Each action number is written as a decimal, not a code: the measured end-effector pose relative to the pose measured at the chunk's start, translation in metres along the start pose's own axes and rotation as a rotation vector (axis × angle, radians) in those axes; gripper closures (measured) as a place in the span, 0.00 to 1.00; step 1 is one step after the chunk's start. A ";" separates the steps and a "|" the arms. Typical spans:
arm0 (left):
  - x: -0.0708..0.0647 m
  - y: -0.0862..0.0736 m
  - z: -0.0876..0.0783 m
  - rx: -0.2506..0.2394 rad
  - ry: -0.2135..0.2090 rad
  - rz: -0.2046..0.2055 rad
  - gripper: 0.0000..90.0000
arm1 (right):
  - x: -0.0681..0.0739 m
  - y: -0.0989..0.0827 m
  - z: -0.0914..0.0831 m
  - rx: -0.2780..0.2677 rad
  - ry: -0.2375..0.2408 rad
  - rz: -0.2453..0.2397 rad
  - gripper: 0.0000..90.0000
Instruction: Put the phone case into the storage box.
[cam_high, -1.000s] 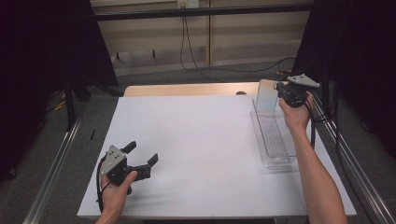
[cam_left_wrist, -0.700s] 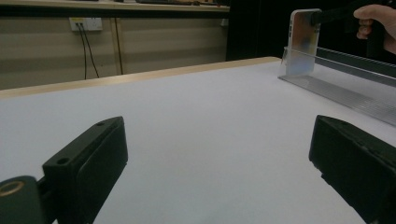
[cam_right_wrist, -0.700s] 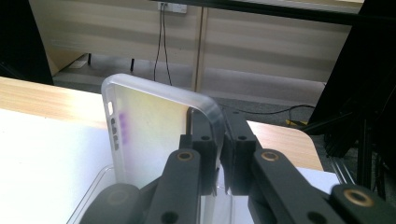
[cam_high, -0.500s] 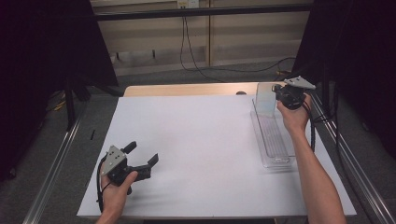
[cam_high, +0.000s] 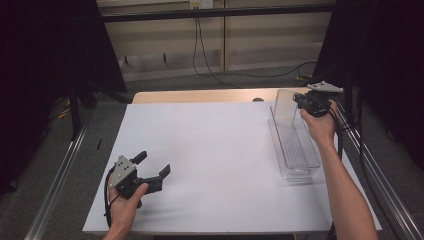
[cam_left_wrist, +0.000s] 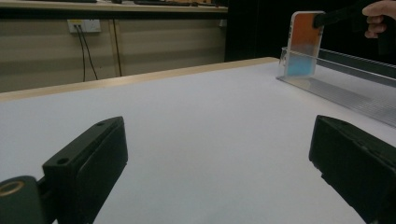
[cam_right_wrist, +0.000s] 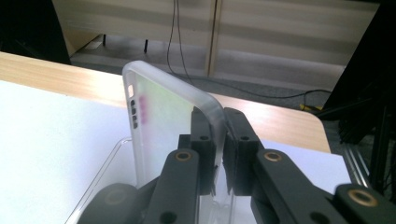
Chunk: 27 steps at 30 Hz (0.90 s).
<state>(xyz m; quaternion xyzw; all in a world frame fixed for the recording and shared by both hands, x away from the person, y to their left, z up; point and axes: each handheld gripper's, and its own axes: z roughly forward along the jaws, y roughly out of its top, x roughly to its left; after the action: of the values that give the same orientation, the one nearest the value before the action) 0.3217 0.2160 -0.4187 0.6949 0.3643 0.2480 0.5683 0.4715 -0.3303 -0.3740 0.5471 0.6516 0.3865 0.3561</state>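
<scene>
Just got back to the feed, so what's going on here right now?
A person works at a white-covered table with a gripper in each hand. The right gripper has its jaws shut on the edge of a translucent frosted phone case, holding it upright at the far end of a long clear plastic tray. The left gripper rests near the table's front edge, jaws open, holding nothing.

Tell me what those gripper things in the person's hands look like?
Each is black with two chunky jaws. The left gripper and right gripper each carry a grey three-cornered plate on top and trail a black cable. Brass-coloured rivets dot the right one's linkage. The person's forearms are bare, with no sleeves showing.
</scene>
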 end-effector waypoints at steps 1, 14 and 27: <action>0.000 0.000 0.000 -0.003 0.002 -0.004 0.05 | 0.000 0.000 -0.001 0.007 0.005 -0.002 0.93; -0.001 0.000 0.001 0.005 -0.003 0.004 0.05 | -0.003 0.009 -0.009 0.141 0.027 -0.027 0.93; 0.000 0.000 0.000 0.005 0.001 0.009 0.05 | -0.001 0.012 -0.003 0.126 -0.002 -0.076 0.94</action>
<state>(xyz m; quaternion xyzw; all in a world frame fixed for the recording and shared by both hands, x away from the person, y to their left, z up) 0.3222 0.2159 -0.4186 0.6978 0.3621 0.2500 0.5652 0.4748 -0.3306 -0.3617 0.5438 0.6946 0.3302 0.3359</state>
